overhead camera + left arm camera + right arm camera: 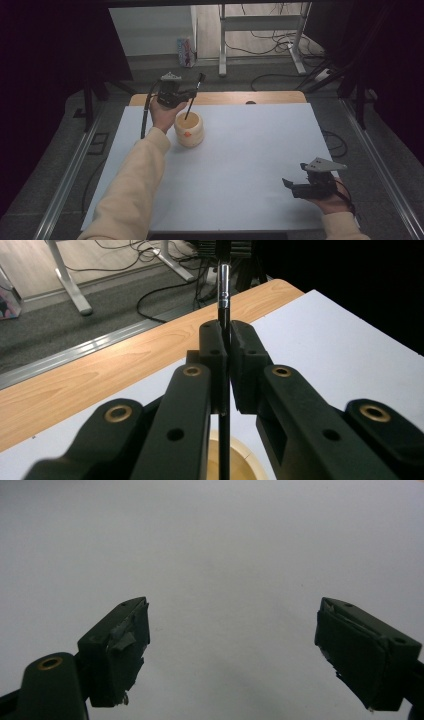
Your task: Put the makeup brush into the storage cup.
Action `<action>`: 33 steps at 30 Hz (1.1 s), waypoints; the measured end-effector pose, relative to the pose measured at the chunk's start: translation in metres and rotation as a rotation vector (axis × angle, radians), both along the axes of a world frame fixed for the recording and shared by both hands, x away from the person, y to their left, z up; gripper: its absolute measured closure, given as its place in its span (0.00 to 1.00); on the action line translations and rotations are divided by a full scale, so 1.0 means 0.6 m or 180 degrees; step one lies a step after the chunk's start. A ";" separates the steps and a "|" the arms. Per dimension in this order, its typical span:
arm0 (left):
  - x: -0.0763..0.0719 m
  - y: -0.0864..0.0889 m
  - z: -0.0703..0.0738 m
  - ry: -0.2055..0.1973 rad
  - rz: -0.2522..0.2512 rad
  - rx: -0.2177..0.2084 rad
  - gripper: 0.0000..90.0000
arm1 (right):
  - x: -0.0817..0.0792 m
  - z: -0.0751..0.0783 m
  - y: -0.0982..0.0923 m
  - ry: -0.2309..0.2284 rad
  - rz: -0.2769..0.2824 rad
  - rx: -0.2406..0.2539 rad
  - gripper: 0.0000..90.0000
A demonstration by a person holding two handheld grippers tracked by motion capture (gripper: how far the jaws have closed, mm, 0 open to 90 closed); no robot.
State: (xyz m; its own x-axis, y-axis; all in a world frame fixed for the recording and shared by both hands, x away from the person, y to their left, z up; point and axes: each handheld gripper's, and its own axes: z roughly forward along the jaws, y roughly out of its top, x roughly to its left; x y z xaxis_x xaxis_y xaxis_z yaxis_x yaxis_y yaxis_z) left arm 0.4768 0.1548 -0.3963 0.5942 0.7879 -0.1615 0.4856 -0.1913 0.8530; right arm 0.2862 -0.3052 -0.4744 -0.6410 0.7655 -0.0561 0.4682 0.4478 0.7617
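At the left of the high view, the left gripper point(192, 93) pinches a thin black brush point(193, 98) partway along its shaft. The brush slants, its upper end up and away from the person and its lower end down inside the round cream holder point(189, 131), which stands on the white tabletop point(250, 160) just beside the left hand point(164, 115). So the holder lies directly below the gripper, along the brush's long axis, and judging from that, a move along that line would seat or free it. The left gripper view shows what the high view cannot: the pads pressed onto the shaft, a metal band on the brush above them, and the holder's rim point(244, 452) beneath. Far right, well apart, the right gripper point(289, 186) hovers over bare tabletop, jaws spread and holding nothing.
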 end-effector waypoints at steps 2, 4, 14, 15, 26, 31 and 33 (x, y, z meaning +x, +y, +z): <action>0.001 0.000 -0.003 0.0008 -0.0007 0.0006 0.95 | 0.000 0.000 0.000 0.0004 -0.0002 -0.0001 0.16; 0.002 0.001 -0.007 0.0009 -0.0009 0.0011 0.96 | 0.000 0.000 0.000 0.0005 -0.0003 -0.0002 0.16; 0.000 0.001 -0.030 0.0040 -0.0003 -0.0028 0.96 | 0.000 -0.001 0.001 0.0003 0.0003 -0.0011 0.16; 0.000 0.002 -0.031 0.0048 -0.0013 -0.0021 0.95 | 0.000 -0.001 0.001 0.0004 0.0004 -0.0006 0.16; -0.001 0.004 -0.035 0.0029 -0.0007 -0.0061 0.95 | 0.000 -0.001 0.002 0.0006 0.0016 -0.0021 0.16; -0.001 0.004 -0.043 0.0037 0.0017 -0.0065 0.95 | 0.000 -0.001 0.002 0.0007 0.0016 -0.0022 0.16; -0.001 0.004 -0.045 0.0044 0.0011 -0.0084 0.95 | 0.000 -0.002 0.002 0.0007 0.0016 -0.0023 0.16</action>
